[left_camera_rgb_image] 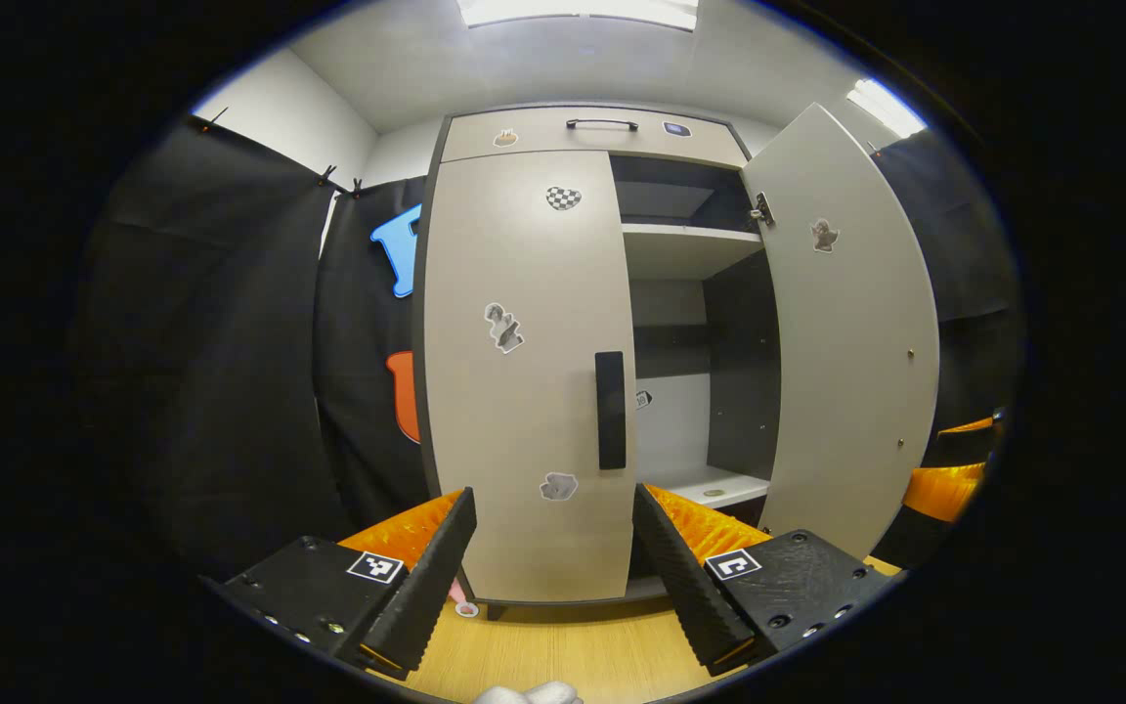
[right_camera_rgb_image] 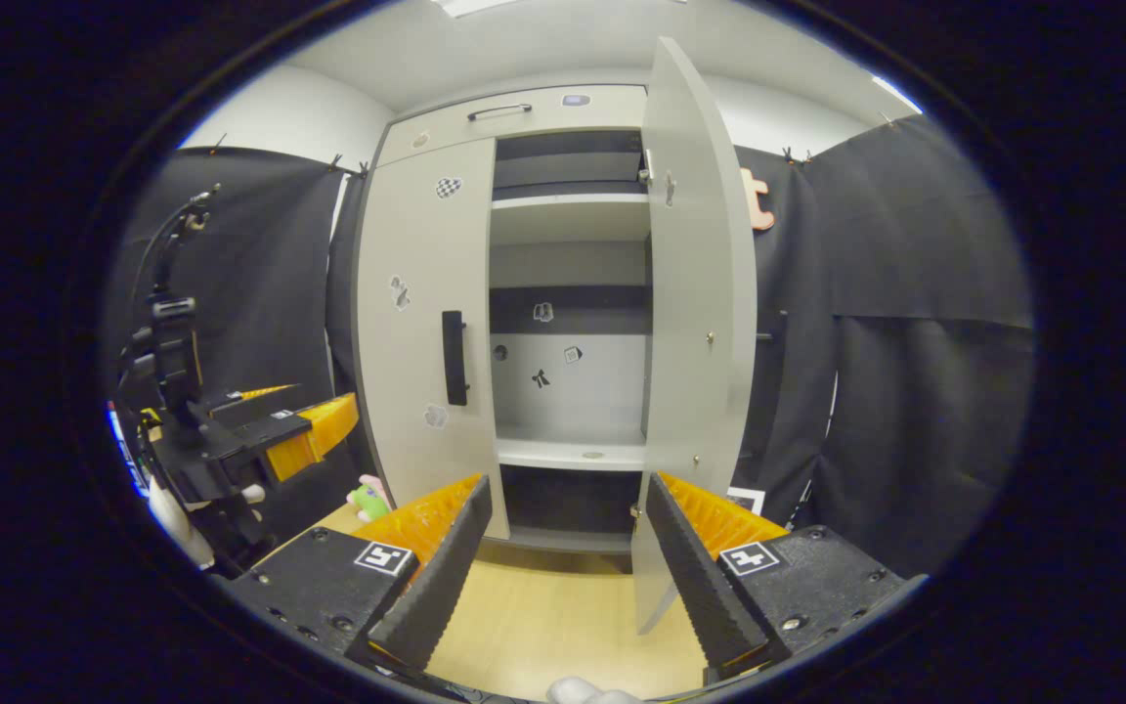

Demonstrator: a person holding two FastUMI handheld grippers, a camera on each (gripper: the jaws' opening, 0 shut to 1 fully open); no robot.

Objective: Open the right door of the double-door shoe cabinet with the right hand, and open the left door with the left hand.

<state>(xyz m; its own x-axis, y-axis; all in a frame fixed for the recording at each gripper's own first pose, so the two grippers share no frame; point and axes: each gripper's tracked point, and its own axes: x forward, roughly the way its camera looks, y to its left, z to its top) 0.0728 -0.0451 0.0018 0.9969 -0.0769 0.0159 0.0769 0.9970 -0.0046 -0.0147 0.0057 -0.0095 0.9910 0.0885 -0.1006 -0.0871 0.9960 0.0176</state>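
The shoe cabinet (left_camera_rgb_image: 583, 132) stands upright directly ahead of both grippers, on a wood-tone floor (left_camera_rgb_image: 563, 650). Its right door (left_camera_rgb_image: 851, 332) is swung open, well forward of the cabinet front; in the right gripper view it appears nearly edge-on, just ahead of the right gripper's right-hand finger. Its left door (left_camera_rgb_image: 524, 372) is closed flush against the cabinet frame. The open half exposes the interior shelves (right_camera_rgb_image: 568, 217), with a lower shelf (right_camera_rgb_image: 571, 452) beneath them.

A top drawer panel (left_camera_rgb_image: 592, 135) with a dark bar pull spans the cabinet width above both doors.

The left gripper (left_camera_rgb_image: 555, 557) is centred ahead of the left door, apart from it, with its fingers spread and nothing between them. The right gripper (right_camera_rgb_image: 568, 562) faces the open compartment, fingers likewise spread wide and empty, clear of the right door.

The left door's handle (left_camera_rgb_image: 610, 411), a dark vertical bar, sits near the door's inner edge, above and between the left gripper's fingertips, untouched.

Small stickers (left_camera_rgb_image: 504, 328) are fixed to both door faces.
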